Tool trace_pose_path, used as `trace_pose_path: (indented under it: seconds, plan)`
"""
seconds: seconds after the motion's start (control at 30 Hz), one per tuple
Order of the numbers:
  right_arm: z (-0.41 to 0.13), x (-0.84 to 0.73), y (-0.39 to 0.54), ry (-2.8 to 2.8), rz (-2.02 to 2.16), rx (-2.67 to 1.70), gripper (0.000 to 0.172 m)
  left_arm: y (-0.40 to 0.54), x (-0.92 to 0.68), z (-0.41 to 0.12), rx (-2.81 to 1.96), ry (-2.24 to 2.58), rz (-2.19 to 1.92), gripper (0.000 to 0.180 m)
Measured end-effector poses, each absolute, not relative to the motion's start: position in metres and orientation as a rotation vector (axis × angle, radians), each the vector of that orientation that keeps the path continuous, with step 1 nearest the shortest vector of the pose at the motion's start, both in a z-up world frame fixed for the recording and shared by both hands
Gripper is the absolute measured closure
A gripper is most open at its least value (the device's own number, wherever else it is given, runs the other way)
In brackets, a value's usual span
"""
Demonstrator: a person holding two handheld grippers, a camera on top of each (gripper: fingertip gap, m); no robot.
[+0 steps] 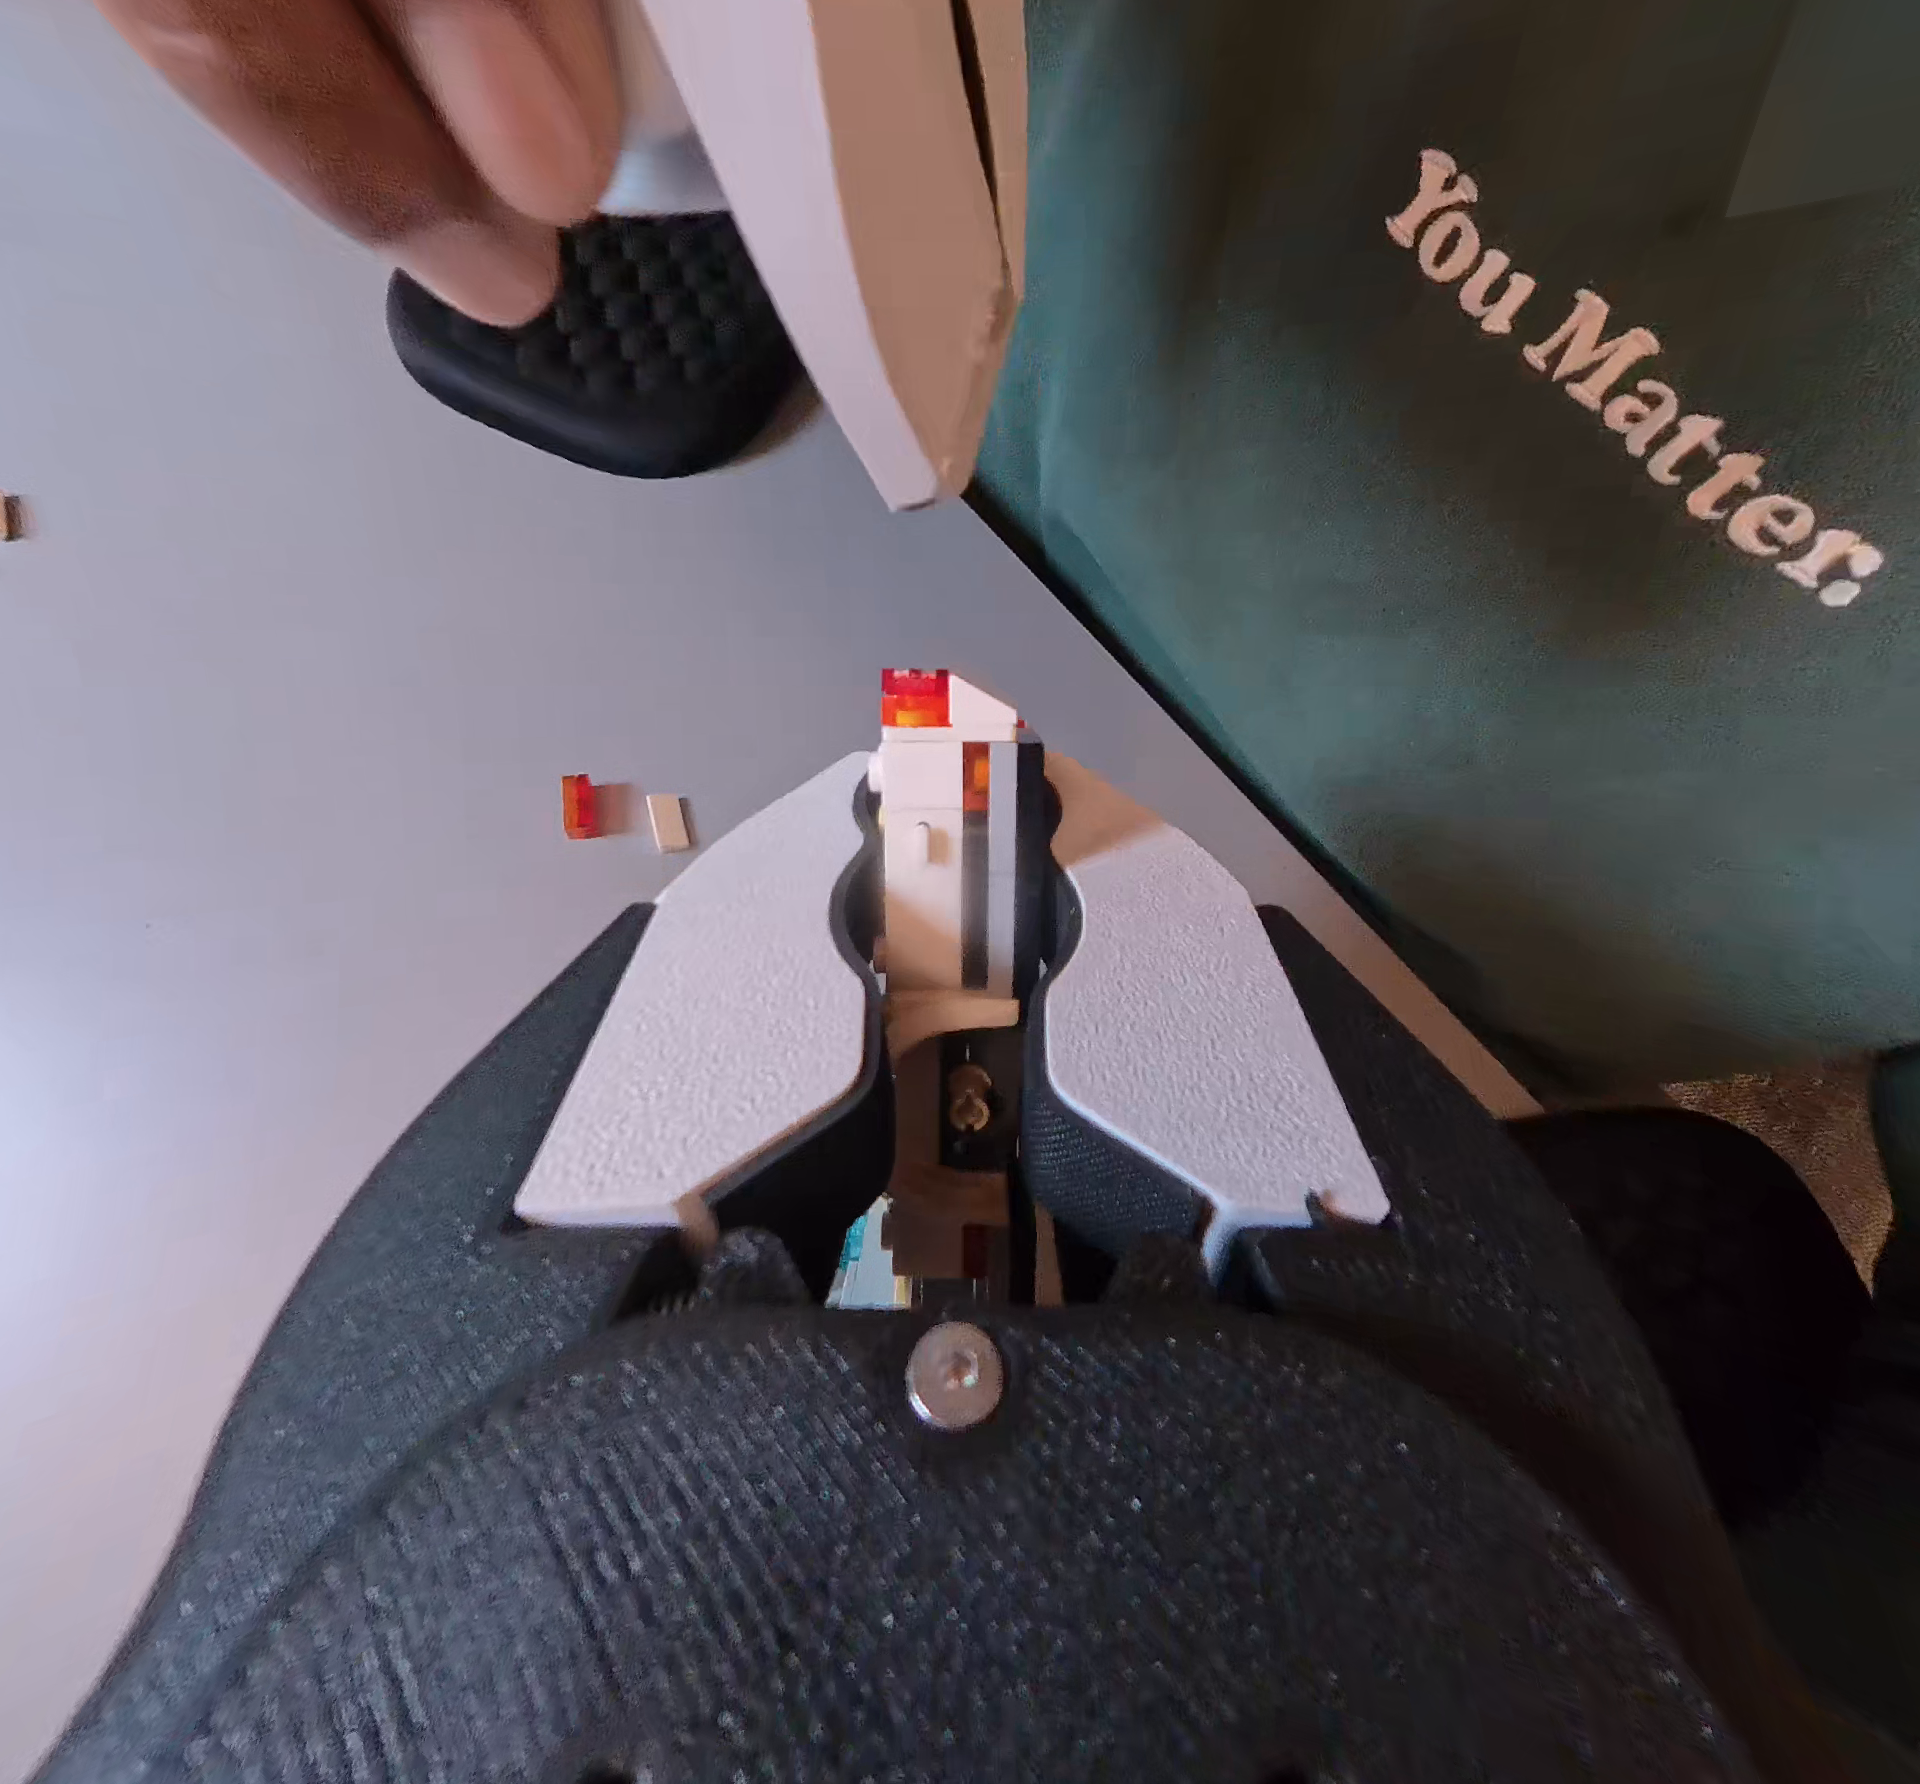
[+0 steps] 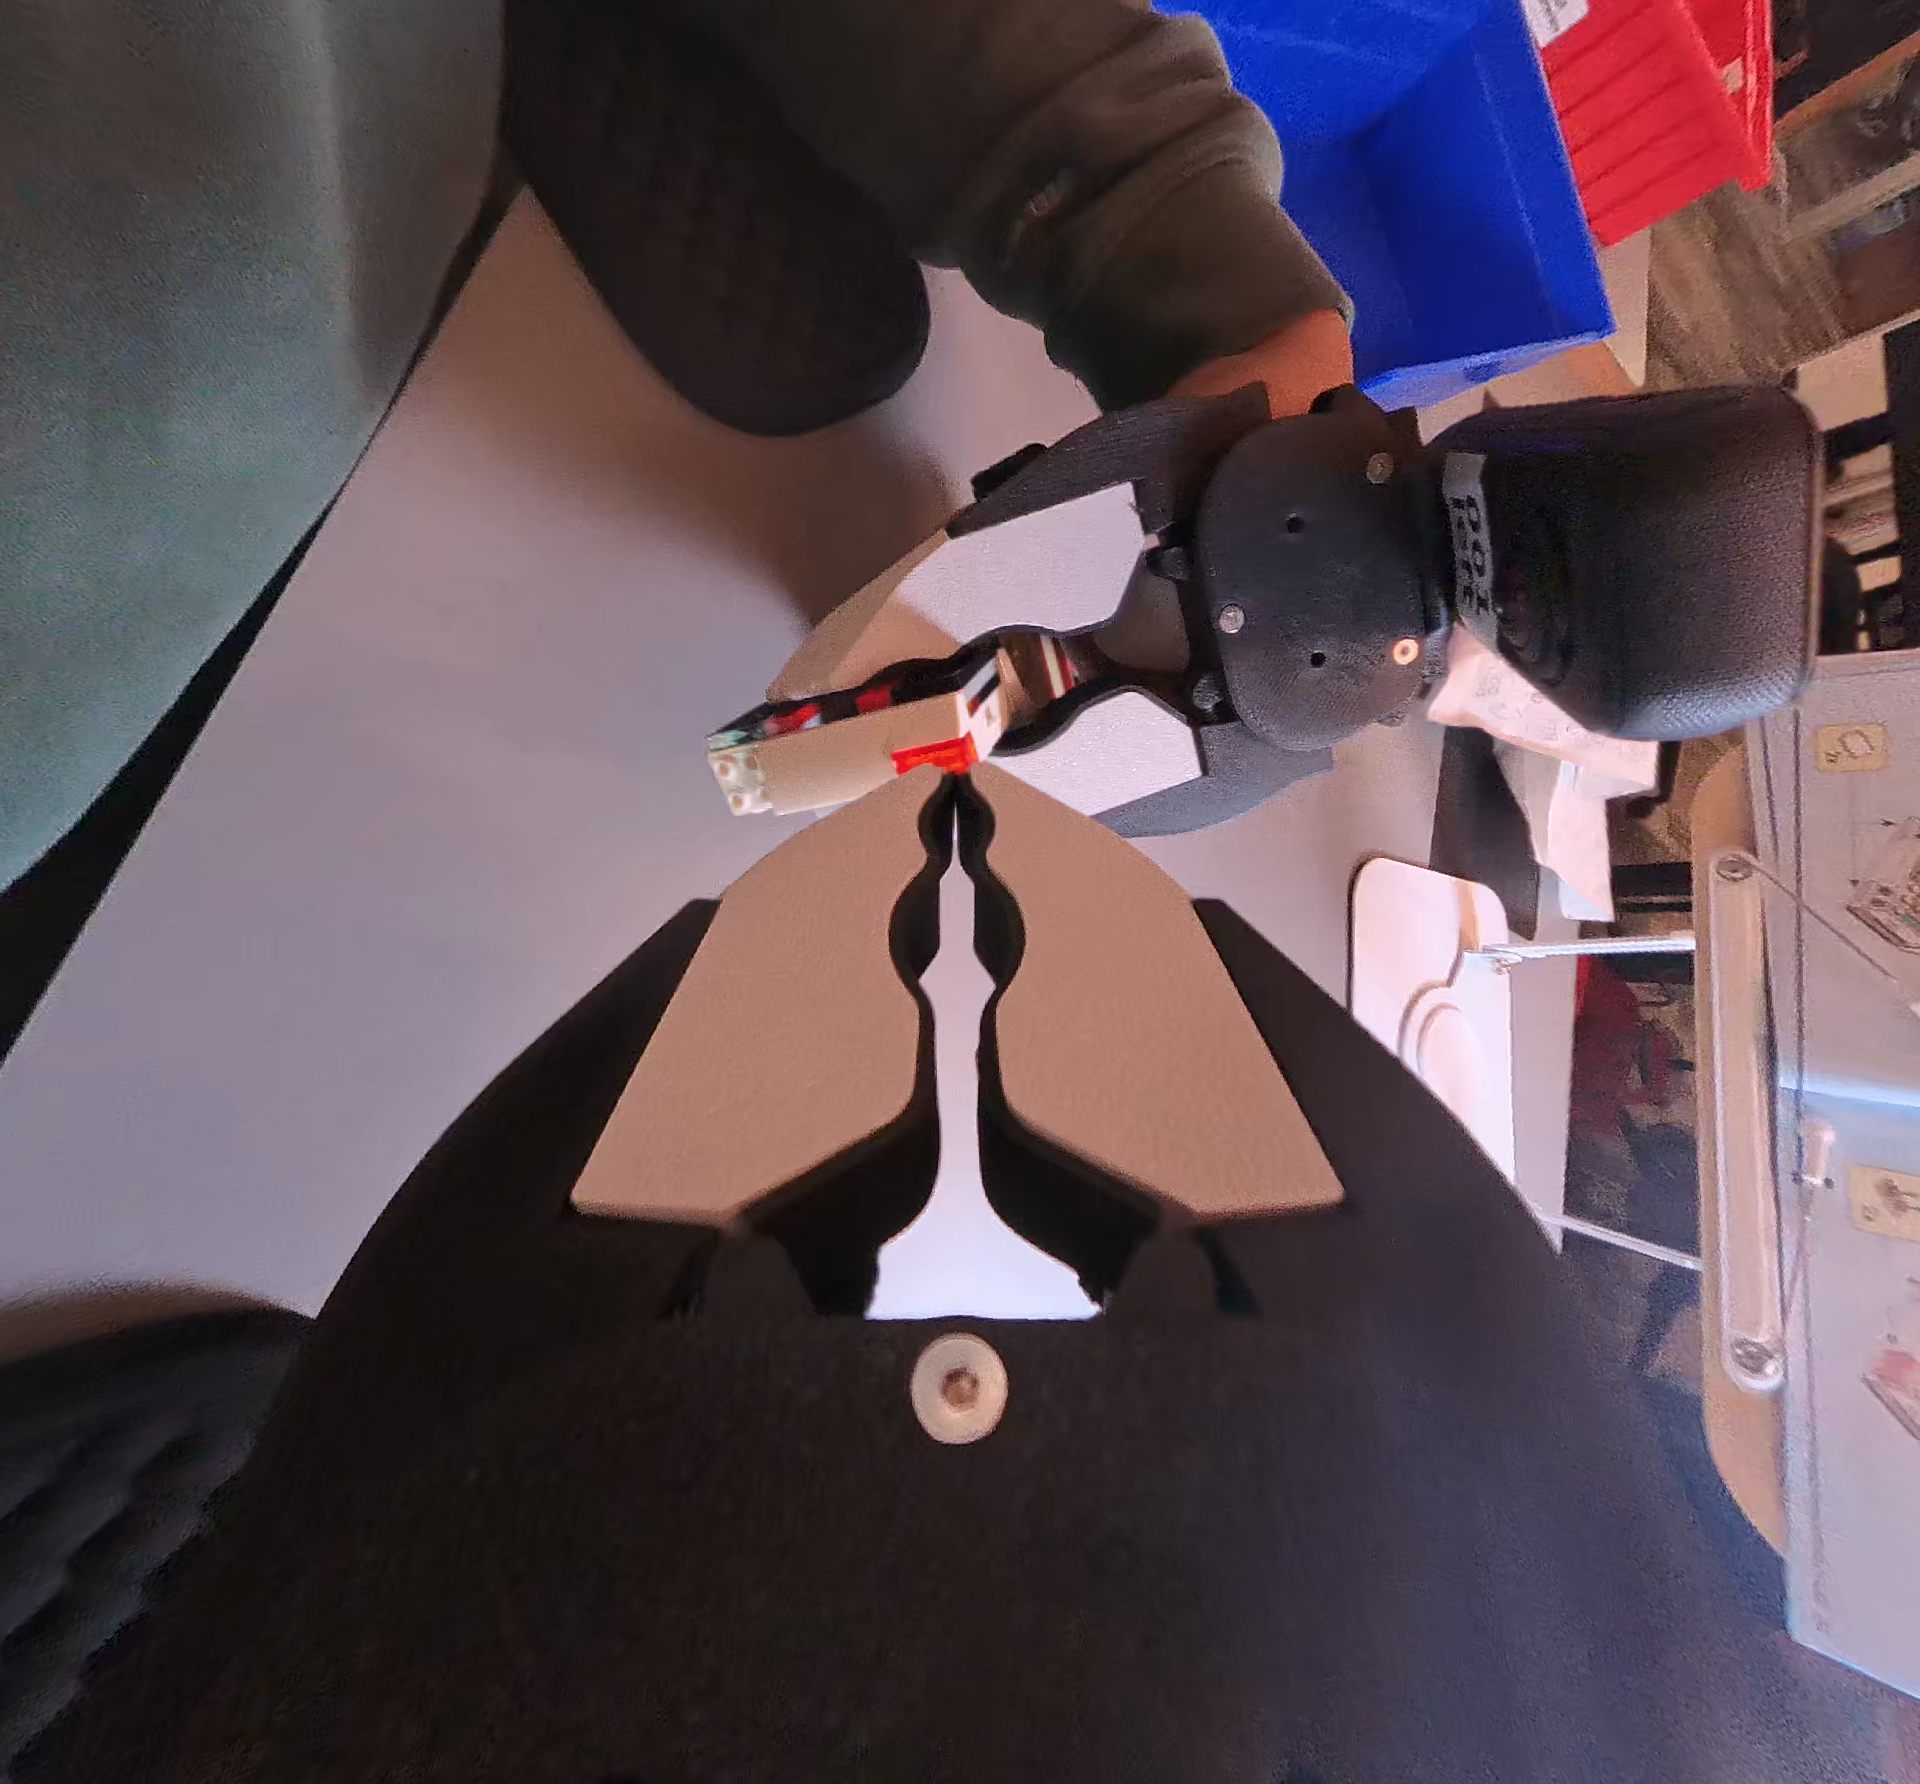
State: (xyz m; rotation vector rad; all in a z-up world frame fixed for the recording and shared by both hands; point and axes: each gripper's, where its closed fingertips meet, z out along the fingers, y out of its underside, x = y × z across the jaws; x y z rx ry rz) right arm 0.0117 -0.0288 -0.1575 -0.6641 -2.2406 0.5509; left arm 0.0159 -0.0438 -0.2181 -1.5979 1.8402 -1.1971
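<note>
The rear of the white, black and orange toy-brick model [image 1: 961,861] was hidden between the left gripper [image 1: 956,799]'s fingers. Whether the right gripper [image 2: 954,784]'s nearly closed tips pinched the model's small red brick [image 2: 932,755] could not be told. The blue plastic bin [image 2: 1392,134] ran off the picture's top edge. The person's dark green sleeve [image 2: 1039,124] was blurred.

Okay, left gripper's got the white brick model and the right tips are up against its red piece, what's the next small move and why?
Probably press the right gripper gently onto the red piece: its closed tips sit at that piece, and the left gripper clamps the white brick model steady.
</note>
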Motion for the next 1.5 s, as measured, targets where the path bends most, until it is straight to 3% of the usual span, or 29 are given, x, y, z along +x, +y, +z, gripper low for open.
trace_pose_path:
  seconds: [0.03, 0.1, 0.13, 0.27, 0.5, 0.57, 0.83, 1.0, 1.5]
  plan:
    - [-0.157, 0.011, -0.027, -2.253, 0.541, -0.662, 0.160, -0.043, 0.018, -0.216, -1.594, 1.832, -1.209, 0.156]
    - [-0.168, 0.011, -0.031, -2.323, 0.526, -0.673, 0.135, -0.046, 0.021, -0.215, -1.579, 1.853, -1.222, 0.156]
    - [-0.173, 0.011, -0.033, -2.348, 0.522, -0.678, 0.133, -0.047, 0.022, -0.216, -1.580, 1.862, -1.226, 0.156]
    - [-0.177, 0.007, -0.035, -2.359, 0.540, -0.652, 0.150, -0.051, 0.022, -0.216, -1.571, 1.882, -1.244, 0.156]
    - [-0.176, 0.006, -0.040, -2.388, 0.515, -0.623, 0.156, -0.055, 0.021, -0.217, -1.547, 1.922, -1.240, 0.156]
    - [-0.171, 0.003, -0.039, -2.340, 0.512, -0.609, 0.172, -0.054, 0.020, -0.217, -1.545, 1.916, -1.232, 0.156]
    - [-0.166, 0.006, -0.038, -2.291, 0.547, -0.648, 0.172, -0.053, 0.024, -0.214, -1.546, 1.890, -1.254, 0.156]
    - [-0.171, 0.010, -0.038, -2.340, 0.543, -0.682, 0.149, -0.052, 0.025, -0.213, -1.553, 1.866, -1.250, 0.156]
    - [-0.175, 0.009, -0.041, -2.333, 0.564, -0.696, 0.156, -0.053, 0.024, -0.216, -1.526, 1.908, -1.198, 0.157]
